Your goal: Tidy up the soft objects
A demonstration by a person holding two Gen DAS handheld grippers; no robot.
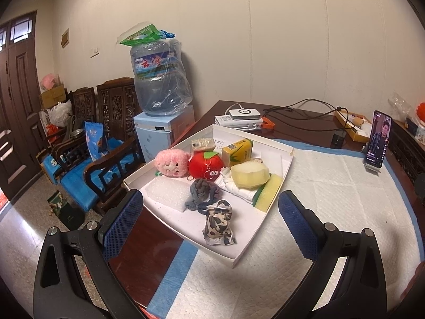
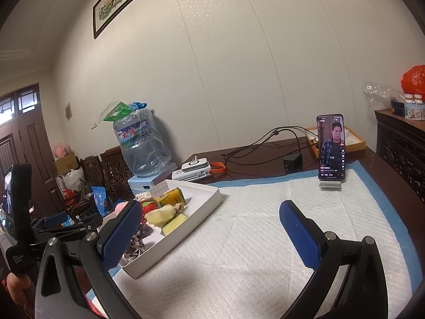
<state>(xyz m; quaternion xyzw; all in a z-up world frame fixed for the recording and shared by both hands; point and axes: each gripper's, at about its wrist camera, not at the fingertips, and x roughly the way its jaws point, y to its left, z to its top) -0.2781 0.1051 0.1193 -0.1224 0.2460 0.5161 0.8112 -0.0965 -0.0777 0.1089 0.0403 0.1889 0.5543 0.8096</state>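
You are holding both grippers — left gripper, right gripper — with jaws wide, holding nothing. The soft toys are sitting together in the white tray — easy to reach.

Hovering over the near corner of a shallow white cardboard tray, left gripper with blue-padded fingers spread wide, holding nothing. Inside the tray: fuzzy pink plush face touching a red tomato plush, grey knotted rope ball in front, leopard-print fabric bundle nearest. Pale yellow faceted sponge beside a yellow-green scouring sponge. Tray resting on a white quilted pad over the dark wooden table.
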